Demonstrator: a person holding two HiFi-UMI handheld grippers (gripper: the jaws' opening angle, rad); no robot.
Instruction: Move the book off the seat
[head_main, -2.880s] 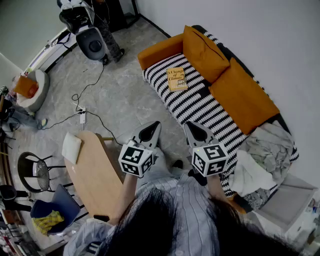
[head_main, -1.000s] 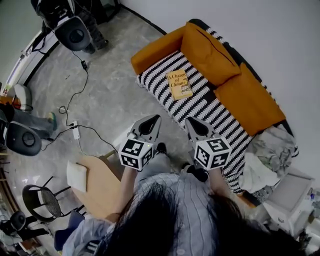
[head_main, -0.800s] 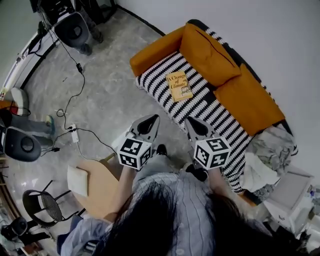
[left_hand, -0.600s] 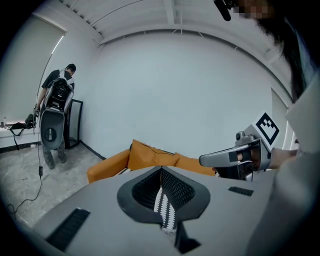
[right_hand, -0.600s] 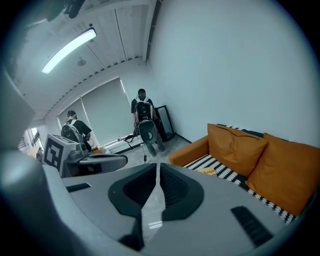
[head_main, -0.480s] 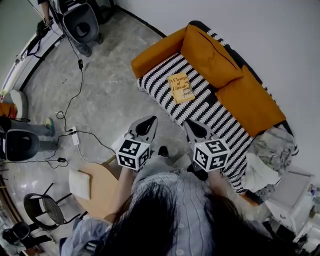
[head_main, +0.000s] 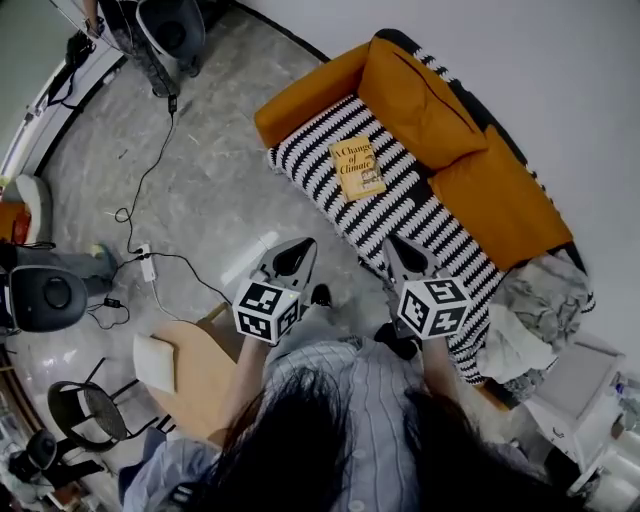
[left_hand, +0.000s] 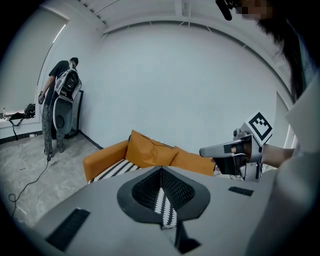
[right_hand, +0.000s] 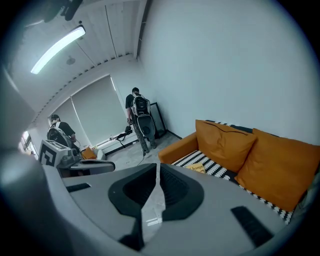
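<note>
A yellow book (head_main: 356, 168) lies flat on the black-and-white striped seat (head_main: 312, 150) of an orange sofa, near its left end. In the right gripper view the book (right_hand: 198, 168) shows small beyond the jaws. My left gripper (head_main: 296, 250) is shut and empty, held over the floor short of the sofa's front edge. My right gripper (head_main: 404, 250) is also shut and empty, at the seat's front edge, well below the book in the head view. The left gripper view shows the right gripper (left_hand: 207, 151) beside it and the sofa (left_hand: 107, 159) ahead.
Two orange cushions (head_main: 420, 100) lean on the sofa back. Crumpled cloth (head_main: 530, 310) covers the seat's right end. A wooden table (head_main: 195, 375) with a white pad stands lower left. Cables (head_main: 140, 220) run across the grey floor. A person (right_hand: 137, 117) stands by equipment at the far wall.
Both grippers have sunk a little and shifted; the right one has moved to the right, toward the seat's front edge. The sofa and book sit slightly closer in the head view. Jaws stay shut.
</note>
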